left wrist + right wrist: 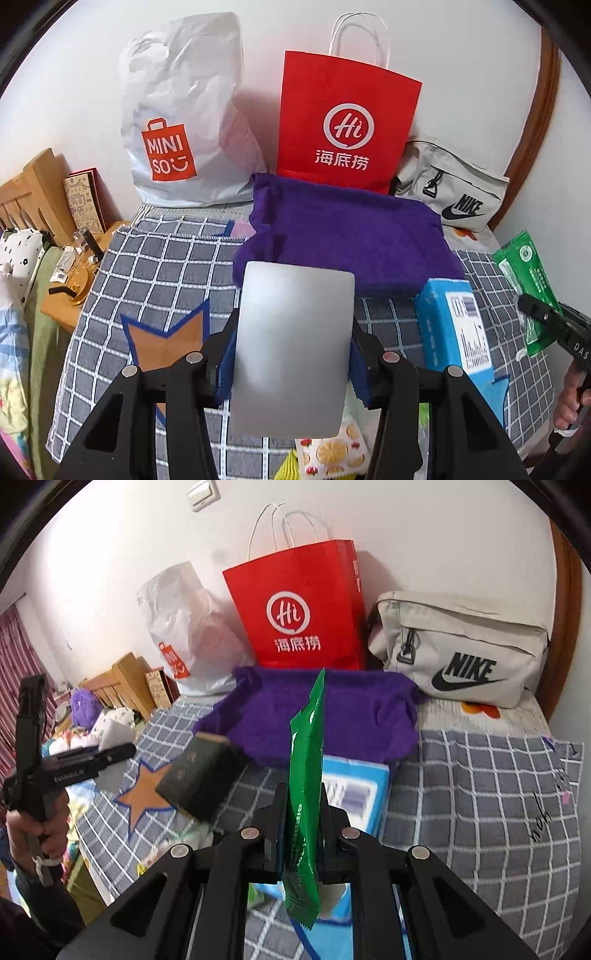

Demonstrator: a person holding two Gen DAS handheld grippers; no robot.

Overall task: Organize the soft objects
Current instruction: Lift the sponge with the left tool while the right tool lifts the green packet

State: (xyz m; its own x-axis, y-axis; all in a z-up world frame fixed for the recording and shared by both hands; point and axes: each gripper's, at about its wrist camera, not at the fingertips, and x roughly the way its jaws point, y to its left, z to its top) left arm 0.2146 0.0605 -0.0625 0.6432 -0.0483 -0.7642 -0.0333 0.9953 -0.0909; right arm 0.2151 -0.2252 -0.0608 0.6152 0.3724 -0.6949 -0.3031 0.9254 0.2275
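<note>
My left gripper (293, 354) is clamped on a flat pack whose silver-grey back (293, 347) fills the middle of the left wrist view. From the right wrist view the same pack (201, 773) shows a dark green face with pale characters too blurred for me to read, held above the grey blanket with white grid lines (480, 775). Its long axis runs along the fingers, pointing away toward the wall.

My right gripper (301, 834) is closed tight on a thin green plastic sachet (304, 775), held on edge, its long axis also along the fingers, the serrated tip pointing at the folded purple fleece cloth (332, 716). White print runs down its side, but I cannot read it.

Against the wall I read "MINISO" with a smile on the orange logo of the crinkled white plastic bag (181, 110), "Hi" in a circle above "海底捞" on the red paper bag with white cord handles (343, 118), and "NIKE" with the swoosh on the pale grey canvas pouch (458, 646). A light blue box with a white label (454, 321) lies just in front of the purple cloth.

Only the right view shows a white wall switch (203, 494) and dark red curtains (14, 686); only the left view shows the wooden shelf (74, 291) beside the bed.
</note>
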